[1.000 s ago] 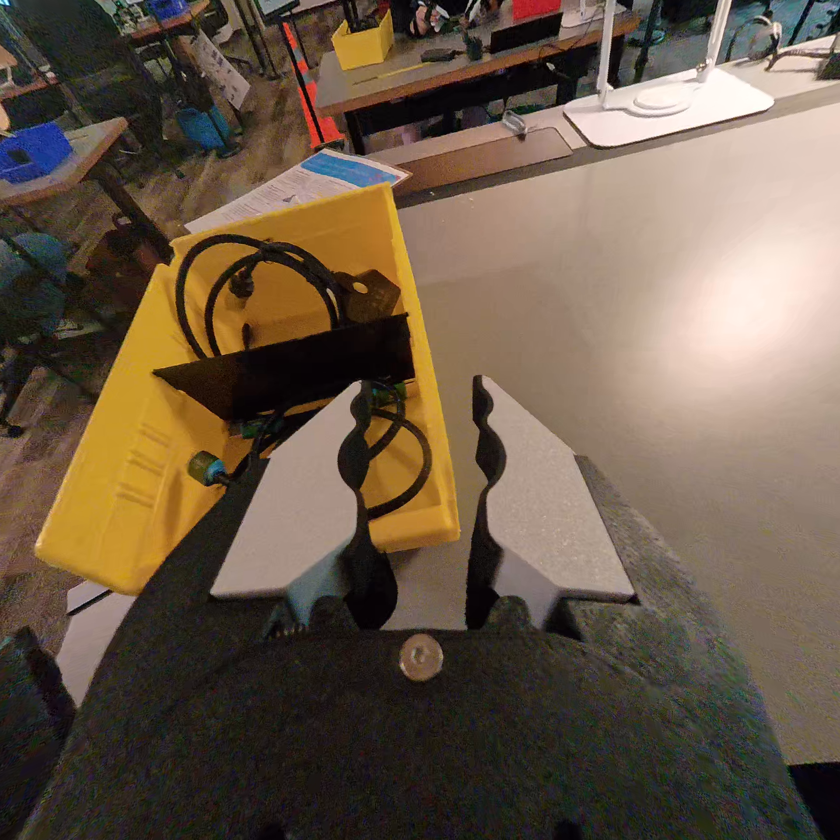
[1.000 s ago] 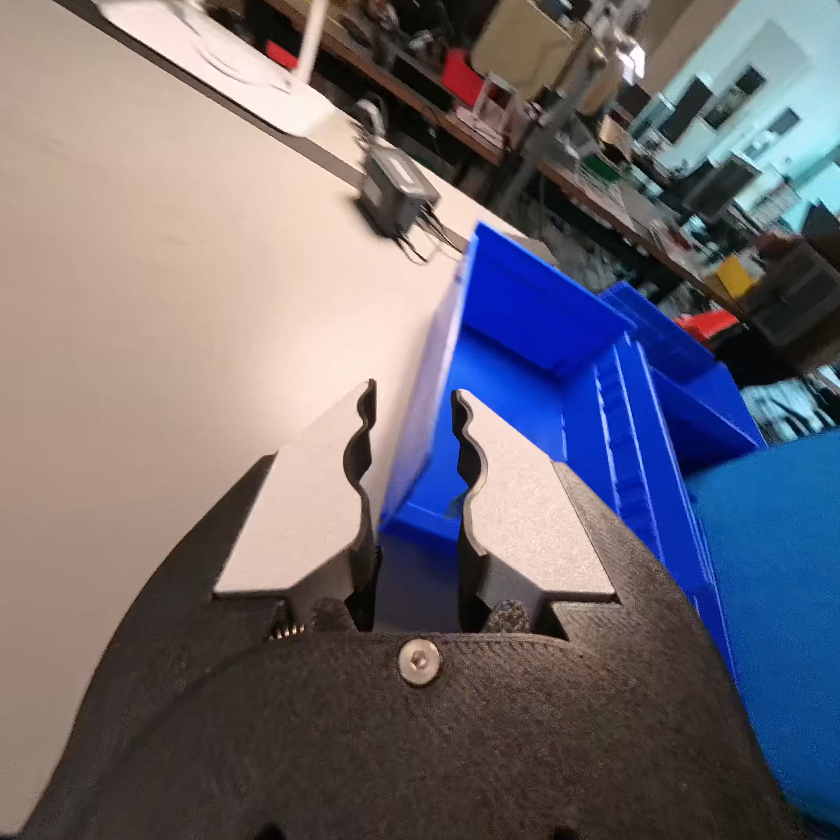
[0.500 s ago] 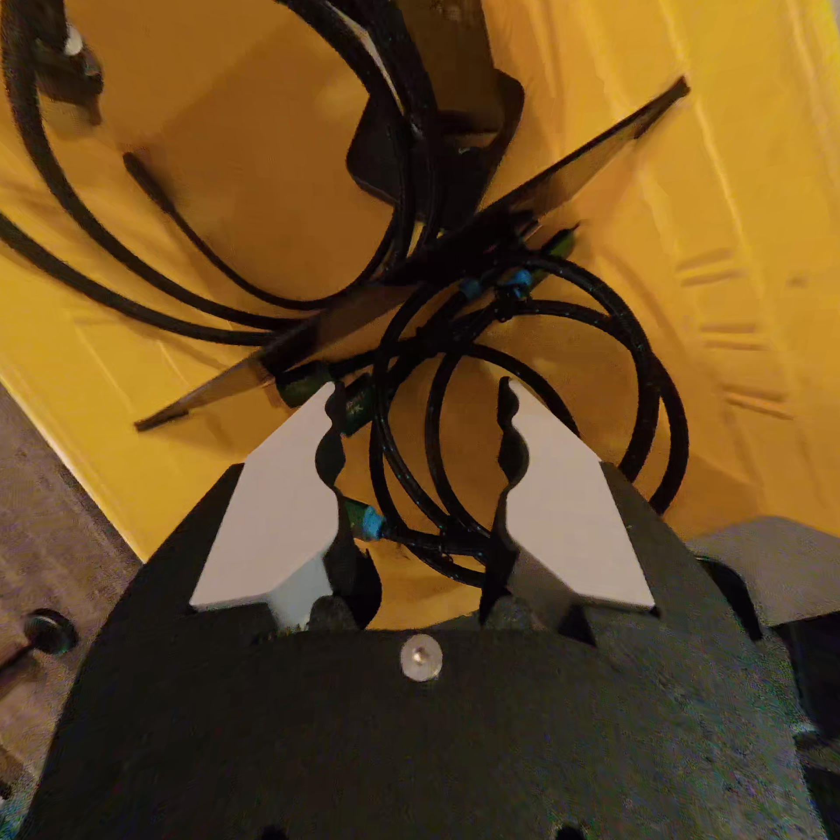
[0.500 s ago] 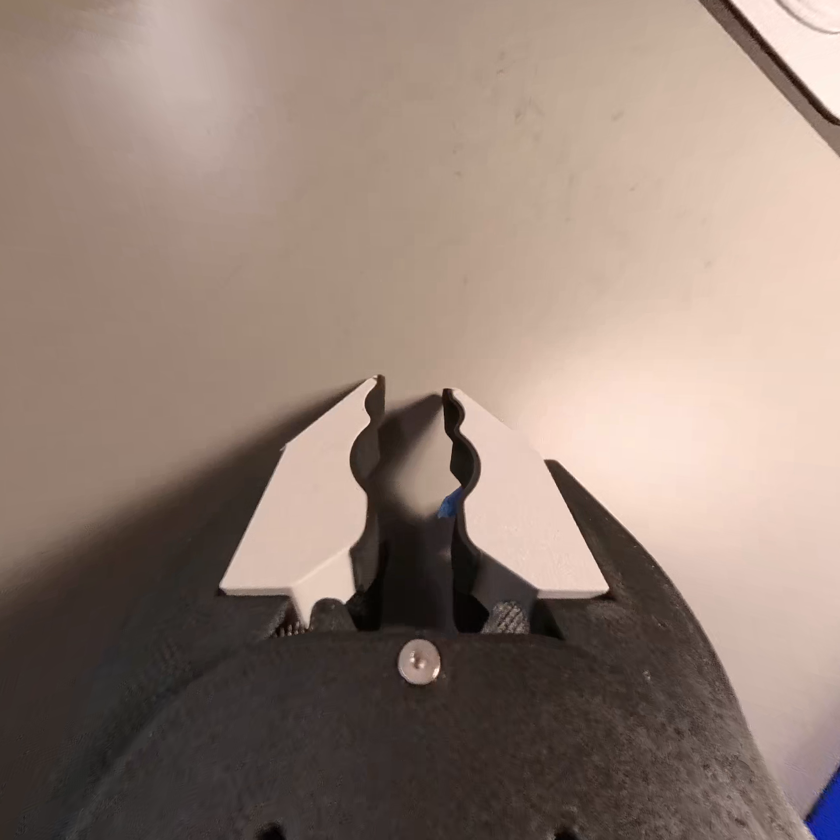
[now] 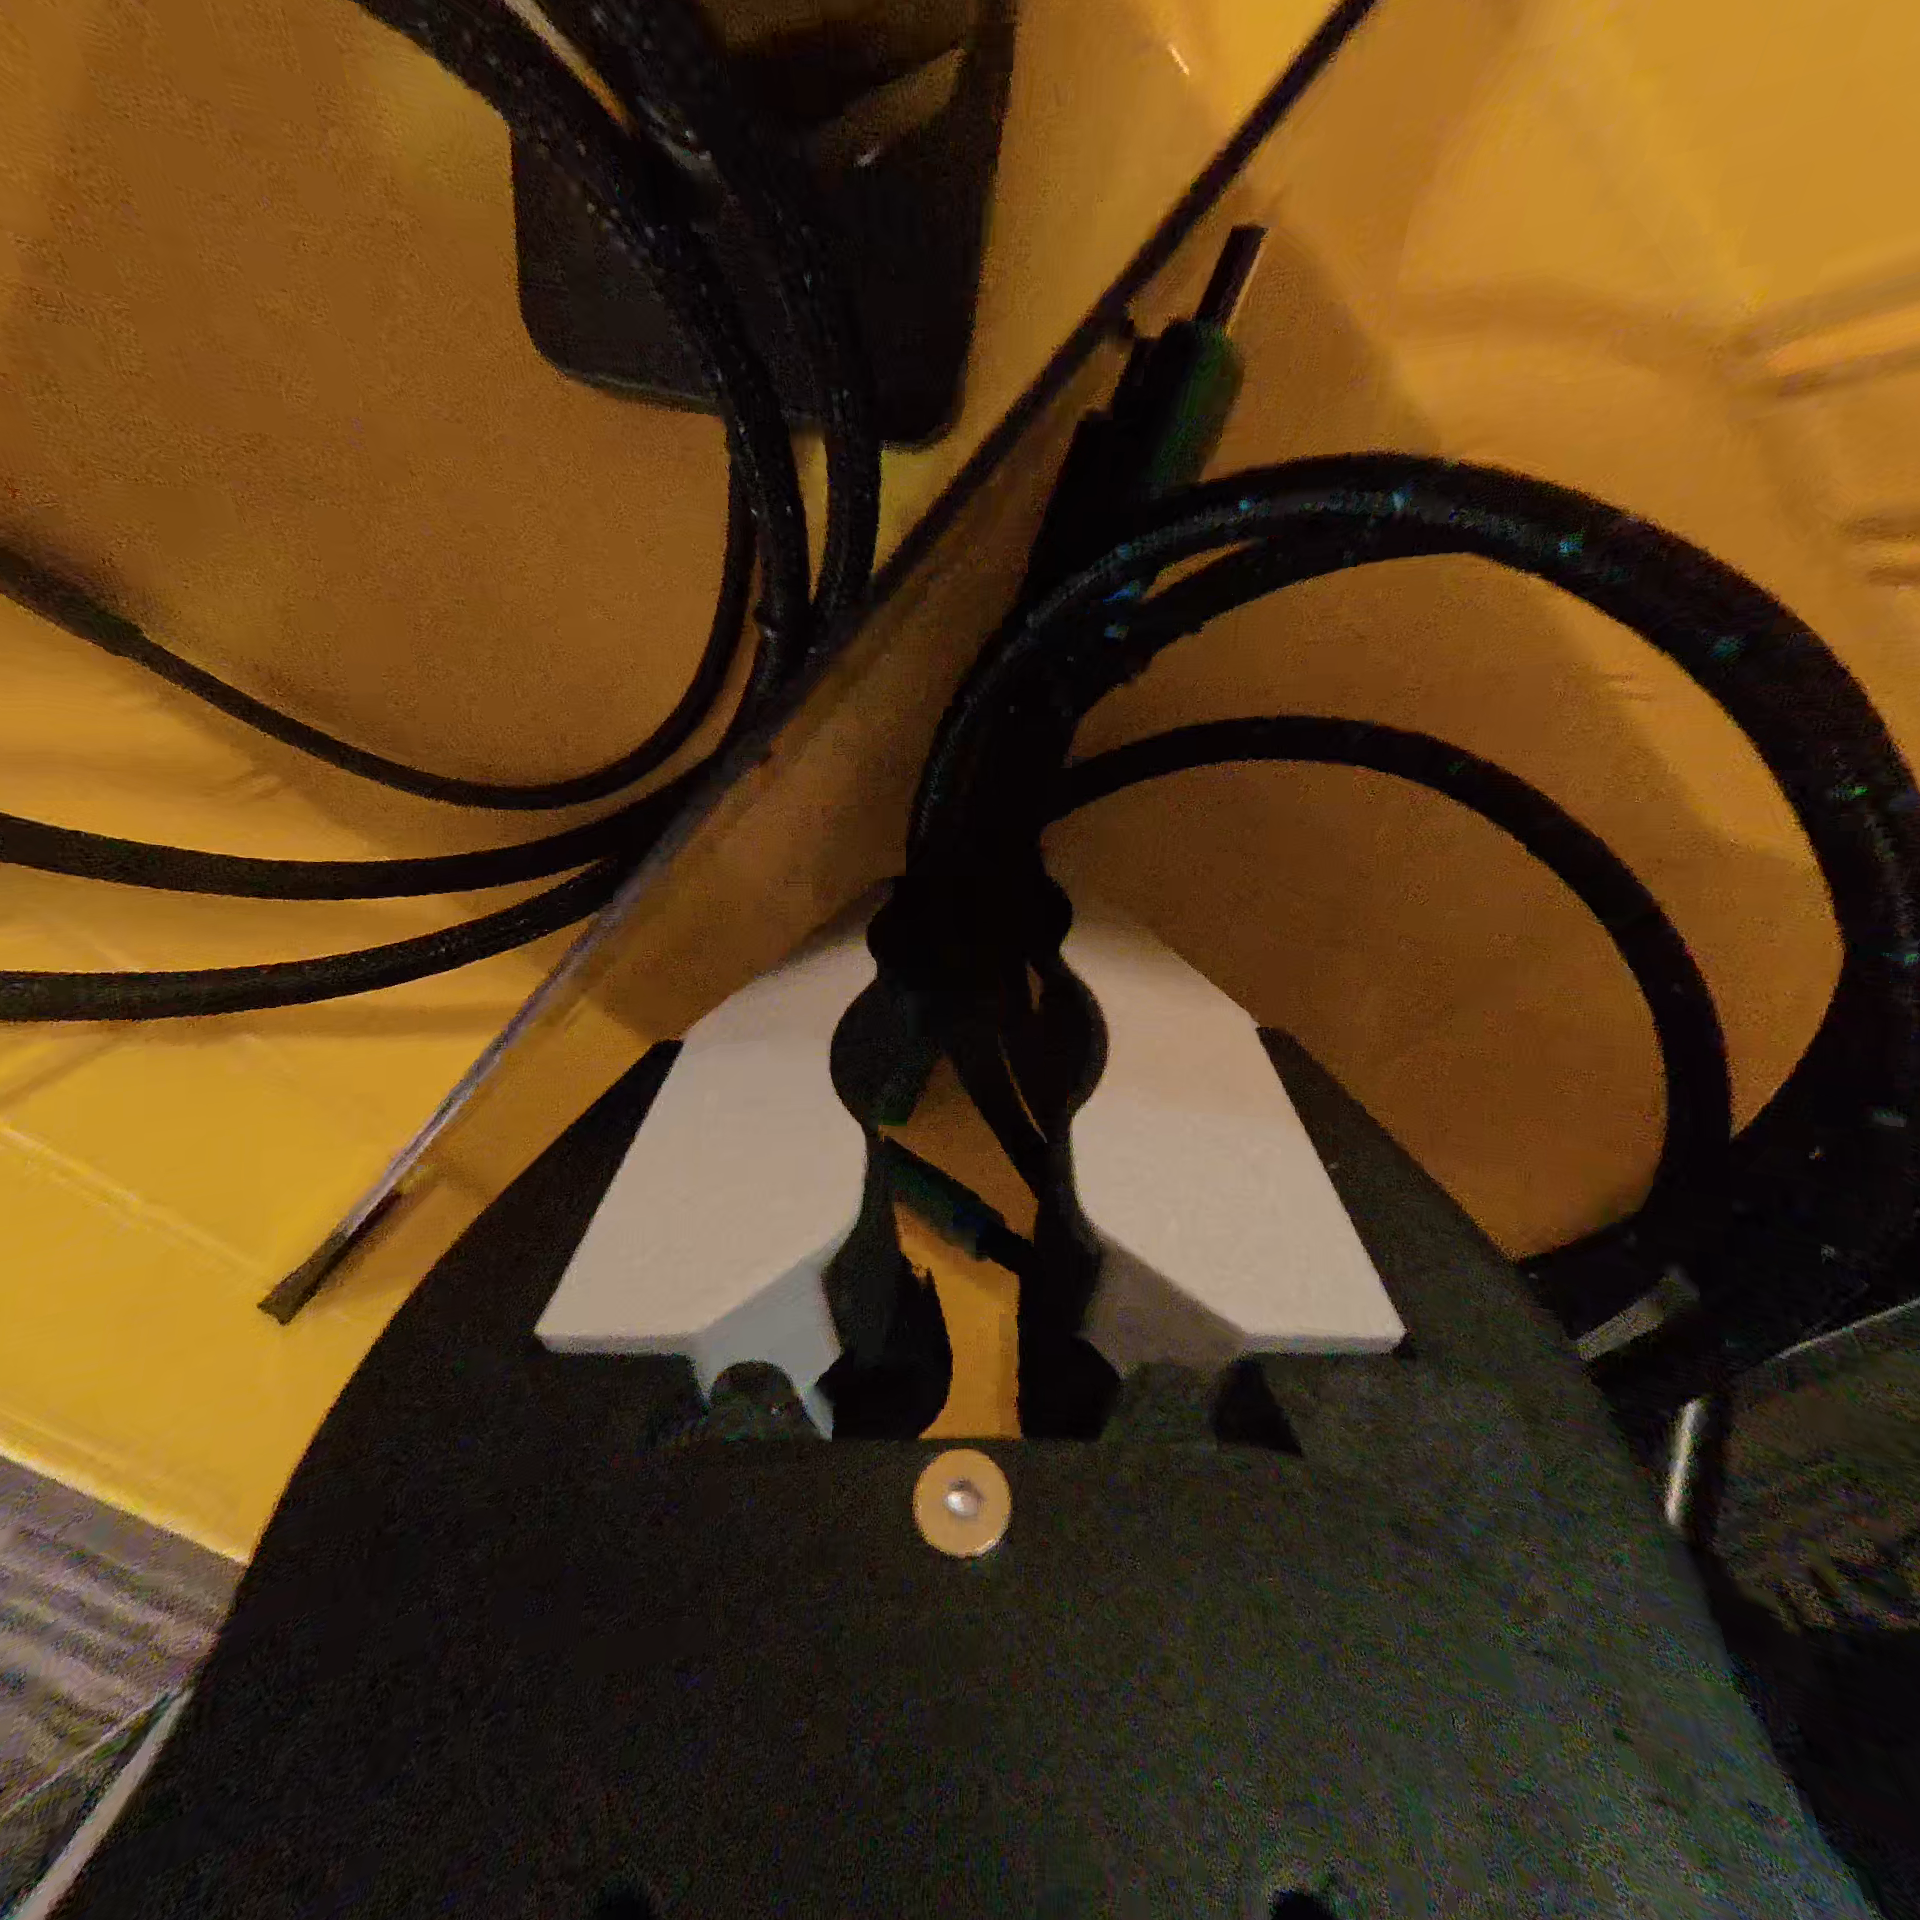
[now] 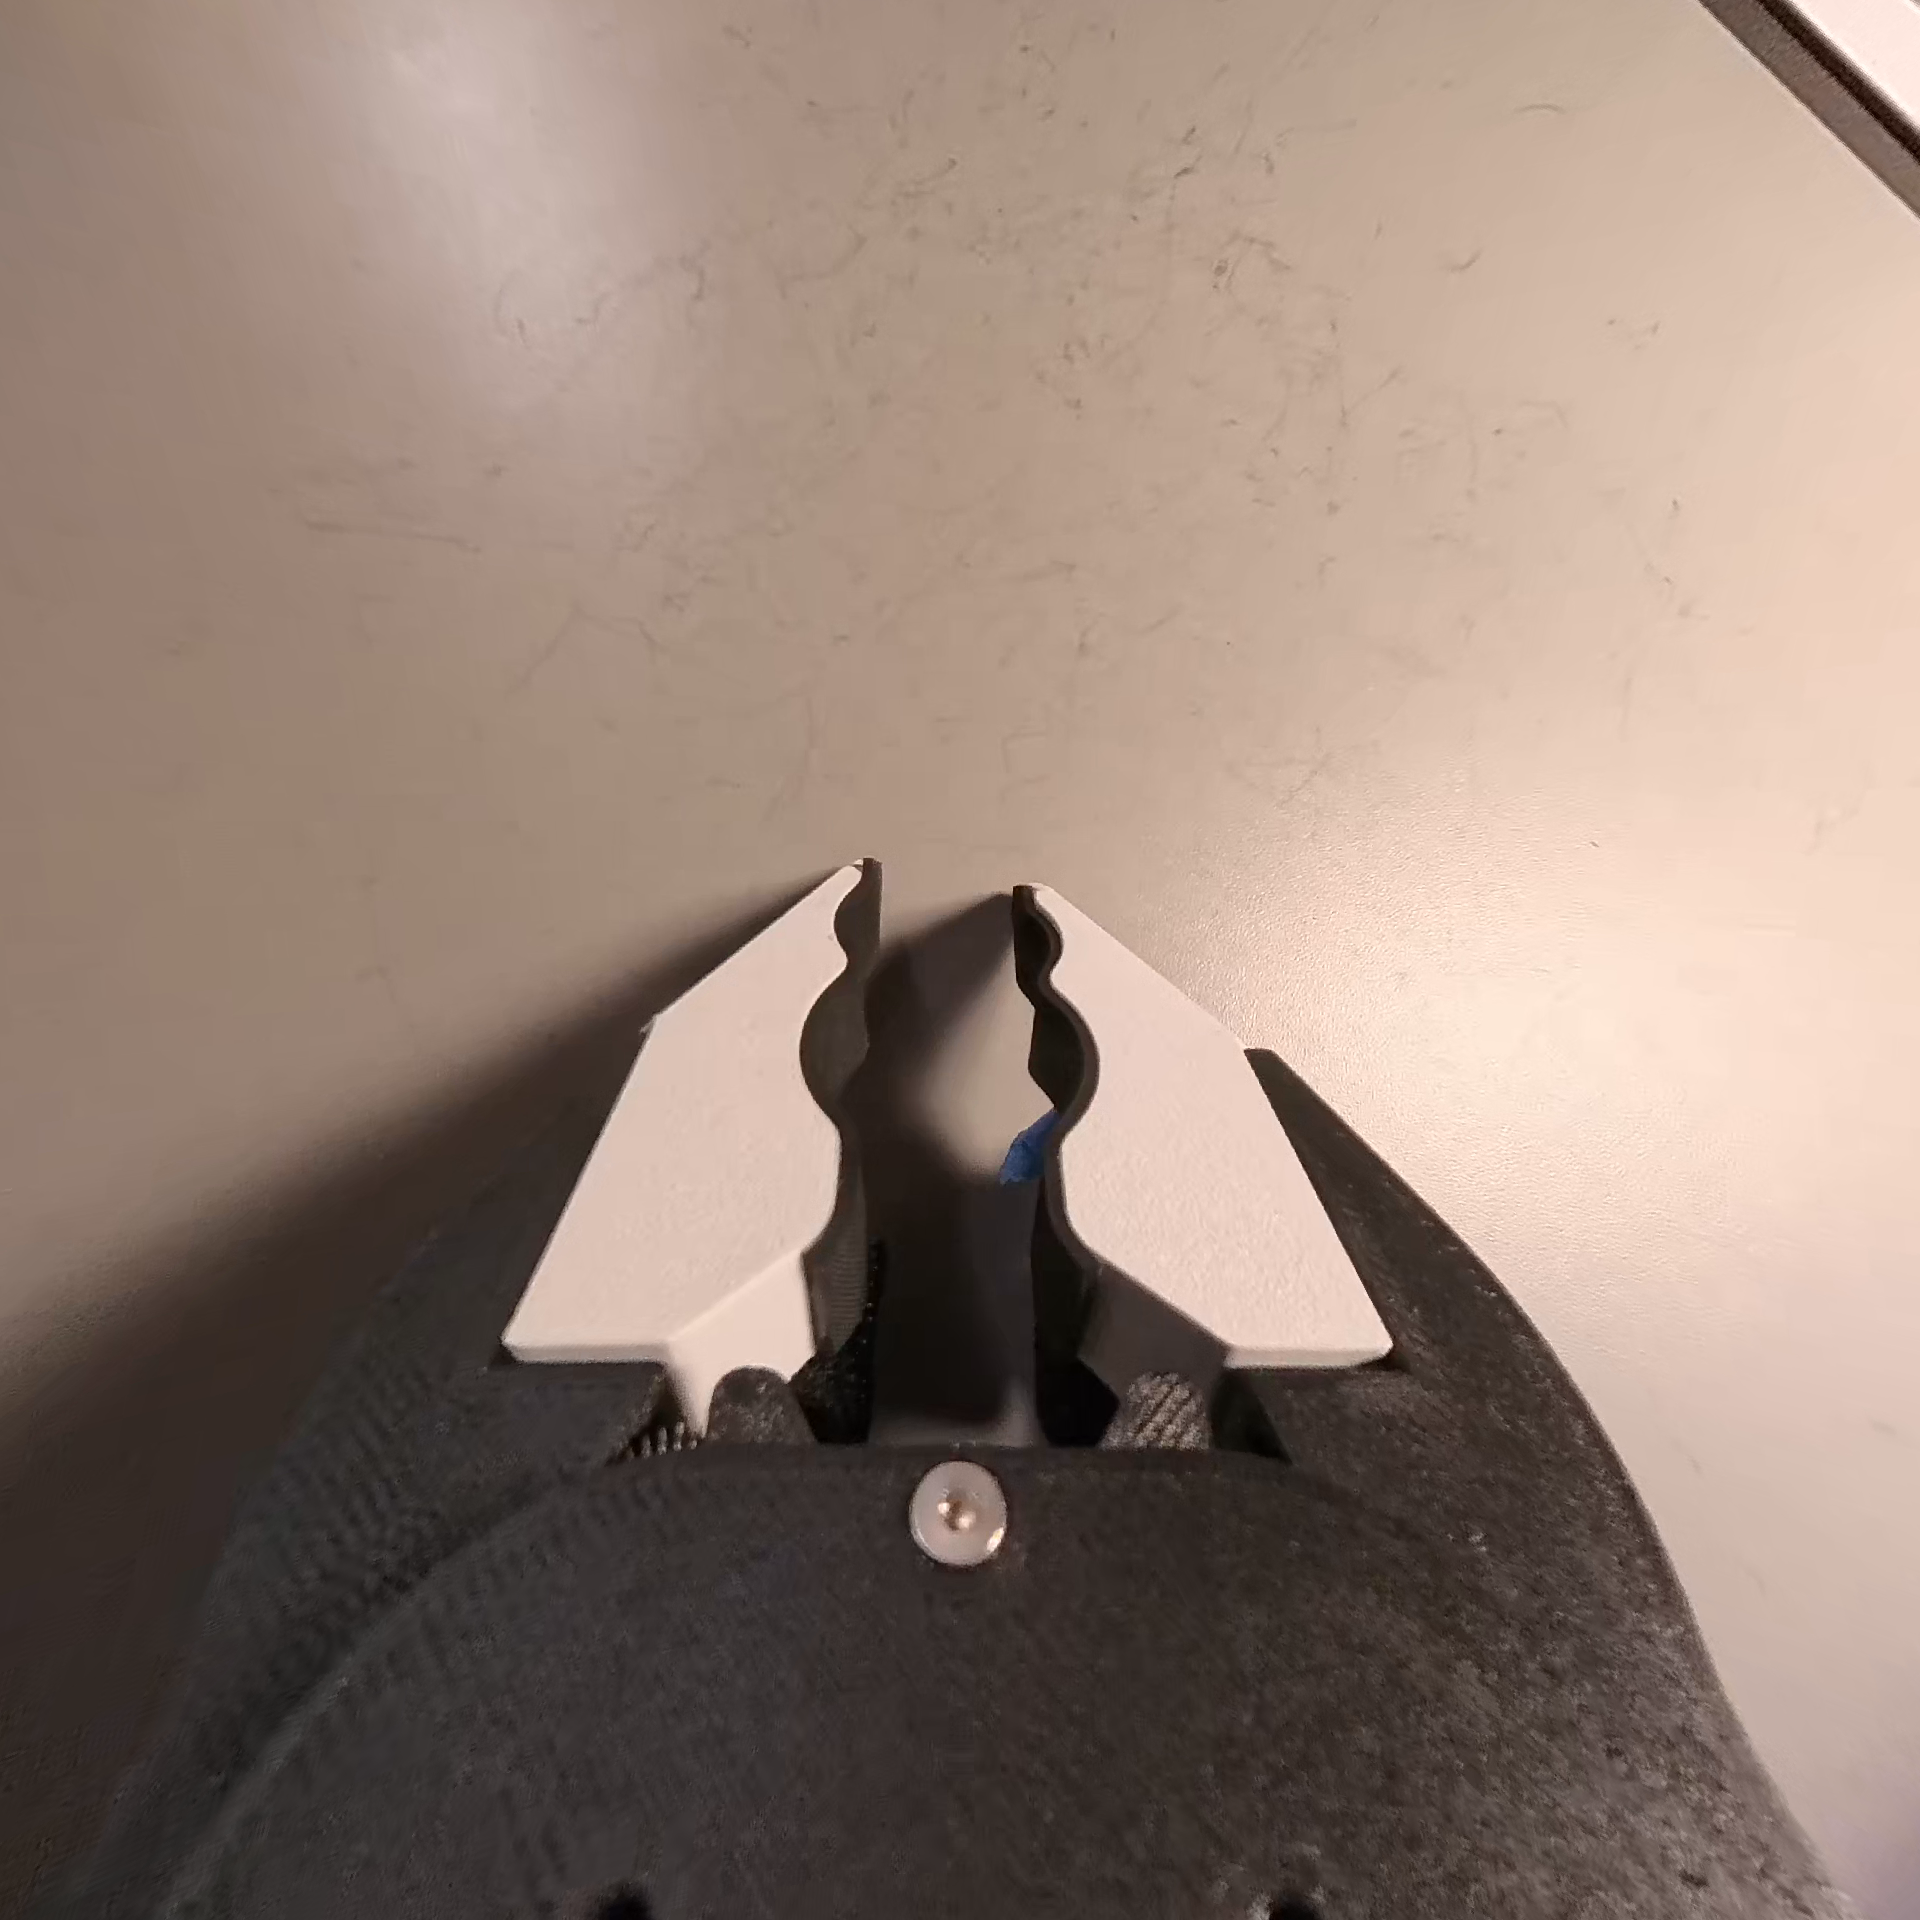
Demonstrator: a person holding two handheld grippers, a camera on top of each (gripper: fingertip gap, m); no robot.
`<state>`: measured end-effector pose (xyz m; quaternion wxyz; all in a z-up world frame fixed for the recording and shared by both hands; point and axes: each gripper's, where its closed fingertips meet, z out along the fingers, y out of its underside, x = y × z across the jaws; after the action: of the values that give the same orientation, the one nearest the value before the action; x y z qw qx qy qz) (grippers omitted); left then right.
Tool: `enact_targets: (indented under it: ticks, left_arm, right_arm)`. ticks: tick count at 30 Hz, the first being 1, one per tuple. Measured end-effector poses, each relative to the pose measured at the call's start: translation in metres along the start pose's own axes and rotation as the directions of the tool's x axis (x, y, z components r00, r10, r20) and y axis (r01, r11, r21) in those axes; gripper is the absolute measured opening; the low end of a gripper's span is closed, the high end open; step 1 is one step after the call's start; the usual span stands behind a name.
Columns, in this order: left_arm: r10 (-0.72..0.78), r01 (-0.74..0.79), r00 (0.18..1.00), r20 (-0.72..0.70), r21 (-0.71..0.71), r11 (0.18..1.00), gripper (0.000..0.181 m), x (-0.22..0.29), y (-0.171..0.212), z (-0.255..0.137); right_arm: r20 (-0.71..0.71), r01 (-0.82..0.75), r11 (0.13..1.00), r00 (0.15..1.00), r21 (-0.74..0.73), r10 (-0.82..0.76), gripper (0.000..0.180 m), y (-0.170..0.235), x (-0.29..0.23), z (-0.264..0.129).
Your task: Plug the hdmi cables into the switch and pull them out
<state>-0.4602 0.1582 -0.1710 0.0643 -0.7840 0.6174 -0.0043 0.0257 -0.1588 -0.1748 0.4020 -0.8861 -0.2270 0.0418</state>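
Left tongs reach down inside the yellow bin, their two pale fingers drawn in around a bundle of black braided hdmi cables; strands run through the narrow gap between them, and the fingers appear clamped on the bundle. From the grip, the cables loop out in two arcs toward the bin's right wall and curve back. A black divider crosses the bin on a slant, just beyond the fingertips. On its far side lies a black box, seemingly the switch, near the bin's far end, with more braided cable draped over it and sweeping off toward the left wall. A connector with a green collar rests against the divider, near the bin's right side.

Right tongs hover close over the bare grey counter, fingers parted by a small gap with nothing between them. A shred of blue tape clings to the inner edge of the right finger.
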Motion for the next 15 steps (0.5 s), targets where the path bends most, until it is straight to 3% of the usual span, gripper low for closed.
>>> enact_targets:
  ticks: [6,15]
  left_arm:
    - [0.045,-0.045,0.992,0.122,-0.002,0.999,0.015,-0.003,0.003,-0.031]
    - [-0.011,-0.074,0.912,0.41,0.19,0.979,0.011,-0.007,-0.015,-0.147]
  right_arm:
    - [0.016,0.007,1.0,1.0,0.016,-0.008,0.027,0.0,-0.003,-0.002]
    - [0.006,0.048,0.999,0.999,0.025,-0.048,0.027,0.0,-0.006,-0.004]
